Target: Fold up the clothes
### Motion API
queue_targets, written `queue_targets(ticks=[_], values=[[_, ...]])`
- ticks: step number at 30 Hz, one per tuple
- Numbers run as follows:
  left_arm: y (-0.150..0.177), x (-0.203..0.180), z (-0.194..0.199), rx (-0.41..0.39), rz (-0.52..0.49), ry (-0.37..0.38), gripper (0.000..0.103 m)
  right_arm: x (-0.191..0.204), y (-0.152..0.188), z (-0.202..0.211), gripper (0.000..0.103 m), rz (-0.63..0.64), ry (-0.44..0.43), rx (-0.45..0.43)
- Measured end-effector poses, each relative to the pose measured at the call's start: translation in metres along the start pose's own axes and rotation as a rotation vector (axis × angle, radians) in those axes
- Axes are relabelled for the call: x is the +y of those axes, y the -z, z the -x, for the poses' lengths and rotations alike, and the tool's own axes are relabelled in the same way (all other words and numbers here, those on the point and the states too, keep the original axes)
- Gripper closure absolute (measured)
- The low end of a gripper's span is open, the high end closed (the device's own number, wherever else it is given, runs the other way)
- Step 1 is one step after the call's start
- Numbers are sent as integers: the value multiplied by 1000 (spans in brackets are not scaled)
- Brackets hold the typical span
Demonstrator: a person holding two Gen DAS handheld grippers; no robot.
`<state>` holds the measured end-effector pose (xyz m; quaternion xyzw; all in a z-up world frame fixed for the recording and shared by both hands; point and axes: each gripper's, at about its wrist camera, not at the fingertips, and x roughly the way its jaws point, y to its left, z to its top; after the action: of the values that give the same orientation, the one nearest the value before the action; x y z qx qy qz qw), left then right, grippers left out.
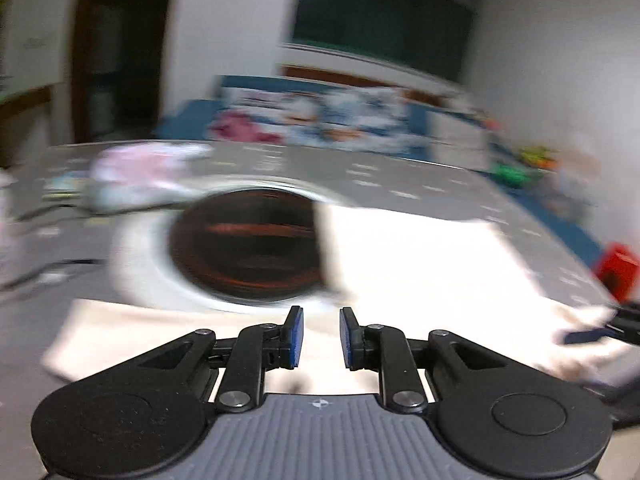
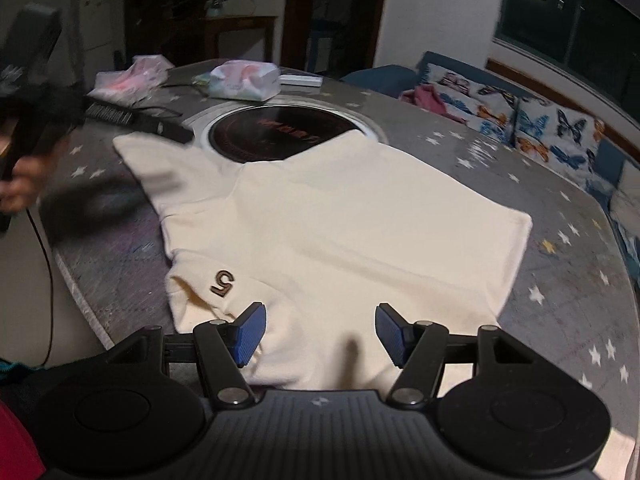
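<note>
A cream shirt with a small brown "5" mark lies partly folded on the grey star-patterned table. One sleeve points toward the far left. My right gripper is open wide, low over the shirt's near edge, holding nothing. My left gripper is open with a narrow gap and empty, above the same shirt; this view is motion-blurred. The left gripper also shows in the right wrist view near the sleeve, blurred. The right gripper shows in the left wrist view at the shirt's right edge.
A round black hotplate with a silver rim is set in the table, partly under the shirt. Plastic bags and a flat white box lie at the far edge. A sofa with butterfly cushions stands beyond.
</note>
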<state>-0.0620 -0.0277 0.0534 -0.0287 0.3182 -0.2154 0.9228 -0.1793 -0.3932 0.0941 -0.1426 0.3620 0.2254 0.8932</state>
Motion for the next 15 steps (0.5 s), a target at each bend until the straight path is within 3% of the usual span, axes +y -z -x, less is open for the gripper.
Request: queue_targets(ticks=[2, 6, 15], values=[[10, -14, -7, 29, -44, 57, 82, -7, 6, 5, 41, -35, 12, -3], [32, -18, -22, 115, -74, 66, 82, -23, 23, 17, 41, -103, 44, 8], [22, -34, -13, 78, -154, 64, 81, -87, 73, 50, 43, -346, 240, 14]])
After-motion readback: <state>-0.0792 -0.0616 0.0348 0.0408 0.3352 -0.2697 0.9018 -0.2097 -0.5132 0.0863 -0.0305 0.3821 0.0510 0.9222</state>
